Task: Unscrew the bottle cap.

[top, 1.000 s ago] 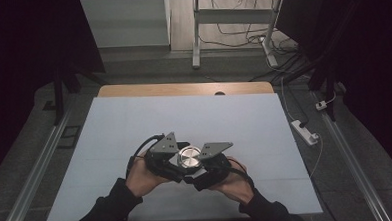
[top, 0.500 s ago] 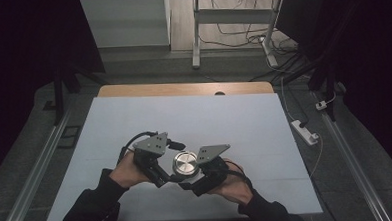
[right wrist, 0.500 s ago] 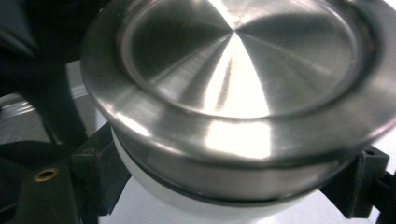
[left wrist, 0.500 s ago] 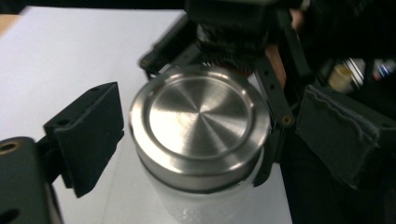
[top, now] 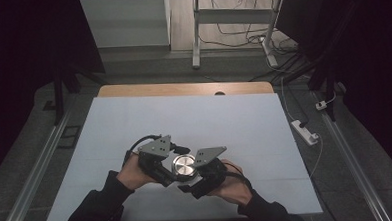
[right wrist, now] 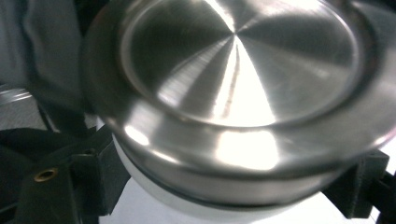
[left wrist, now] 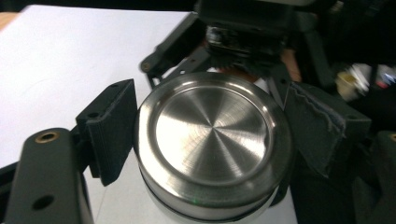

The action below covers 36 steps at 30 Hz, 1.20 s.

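Both pairs of jaws now clamp the steel-lidded jar [top: 184,166] near the table's [top: 109,124] front edge: left gripper [left wrist: 205,140], having just let go and re-closed, pinches the lid; right gripper [right wrist: 224,186] grasps the white body, likely regripping to unscrew.

1. The high view was dim overall; the pale table [top: 194,120] was the brightest area, evenly lit from above, while the surrounding floor and the picture's corners fell into near black.
2. Shadows on the table were soft and faint, showing mainly just under the hands.
3. In the left gripper view the steel lid [left wrist: 212,140] was fairly sharp, with a radial sheen and a bright rim highlight; the background at the upper right was blurred and dark.
4. In the right gripper view the lid sat very close, soft and out of focus, with strong white glare streaks across its face.
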Tool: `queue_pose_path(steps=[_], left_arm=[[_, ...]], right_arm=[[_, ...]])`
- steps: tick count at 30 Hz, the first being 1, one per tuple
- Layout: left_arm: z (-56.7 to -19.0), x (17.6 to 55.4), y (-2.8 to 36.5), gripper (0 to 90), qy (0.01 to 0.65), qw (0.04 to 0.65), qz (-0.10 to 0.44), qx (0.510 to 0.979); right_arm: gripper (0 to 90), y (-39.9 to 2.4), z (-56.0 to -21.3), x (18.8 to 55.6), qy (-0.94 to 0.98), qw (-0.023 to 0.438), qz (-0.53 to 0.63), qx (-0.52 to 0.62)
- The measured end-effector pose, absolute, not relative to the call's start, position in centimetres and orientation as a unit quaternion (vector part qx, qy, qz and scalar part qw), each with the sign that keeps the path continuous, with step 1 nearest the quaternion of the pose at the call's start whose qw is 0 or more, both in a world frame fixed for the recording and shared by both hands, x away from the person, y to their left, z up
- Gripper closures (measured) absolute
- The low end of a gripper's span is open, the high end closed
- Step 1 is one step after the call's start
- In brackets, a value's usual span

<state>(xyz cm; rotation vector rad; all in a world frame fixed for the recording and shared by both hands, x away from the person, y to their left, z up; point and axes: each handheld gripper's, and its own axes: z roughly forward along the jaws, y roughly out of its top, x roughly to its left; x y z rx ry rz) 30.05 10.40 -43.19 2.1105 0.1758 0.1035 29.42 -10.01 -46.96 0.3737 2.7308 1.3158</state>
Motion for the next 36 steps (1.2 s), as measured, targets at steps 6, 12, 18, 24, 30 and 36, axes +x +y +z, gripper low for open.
queue_pose_path(steps=[6,12,18,24,30,36], left_arm=[[-43.4,29.2,8.9,20.5,0.156,0.49,0.099,0.852],[-42.3,30.4,11.0,8.4,0.111,0.522,0.039,0.845],[-42.0,30.5,12.1,8.4,0.039,0.49,0.022,0.87],[-42.9,30.5,11.3,15.5,0.018,0.475,0.01,0.88],[-43.2,30.3,10.8,20.5,0.058,0.484,0.033,0.872],[-43.5,29.1,8.6,20.5,0.169,0.475,0.116,0.856]], right_arm=[[15.0,-10.5,-47.1,30.2,0.885,0.062,0.43,0.17],[15.0,-10.8,-46.6,30.0,0.876,0.059,0.448,0.17],[15.0,-10.5,-46.6,29.7,0.884,0.038,0.445,0.137],[15.0,-9.8,-46.7,29.1,0.893,0.034,0.437,0.104],[15.0,-10.2,-46.7,29.4,0.891,0.044,0.436,0.121],[15.0,-10.9,-46.8,30.4,0.882,0.074,0.431,0.175]])
